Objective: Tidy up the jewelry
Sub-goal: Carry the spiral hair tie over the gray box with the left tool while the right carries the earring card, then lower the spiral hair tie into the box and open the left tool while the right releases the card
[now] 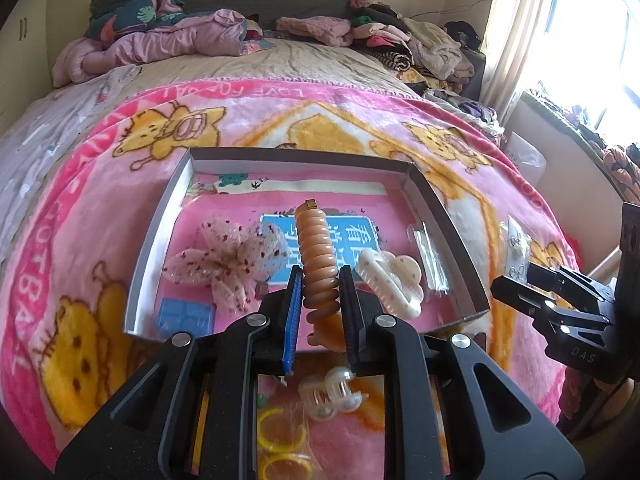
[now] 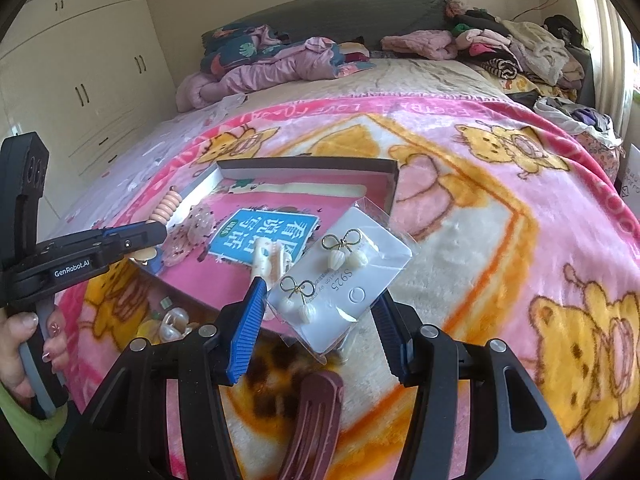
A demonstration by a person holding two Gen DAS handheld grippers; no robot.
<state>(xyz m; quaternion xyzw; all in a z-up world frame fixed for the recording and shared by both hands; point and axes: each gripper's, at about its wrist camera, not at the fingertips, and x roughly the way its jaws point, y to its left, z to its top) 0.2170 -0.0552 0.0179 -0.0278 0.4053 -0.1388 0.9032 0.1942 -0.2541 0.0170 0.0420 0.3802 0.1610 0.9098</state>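
Two tools, both loaded: my left tool pinches the coiled orange hair tie, long axis pointing ahead over the shallow box; my right tool, fingers spread wide, carries the earring card beside it.

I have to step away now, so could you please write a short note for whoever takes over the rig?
Left tool: shut on the orange spiral hair tie, held over the box.
Right tool: the earring card sits between its fingers, beside the box's near edge; grip unclear.
In the box: flower clip, white claw clip, clear packet.
Left on the blanket: pearl clip, yellow rings, tortoiseshell clip, maroon clip.
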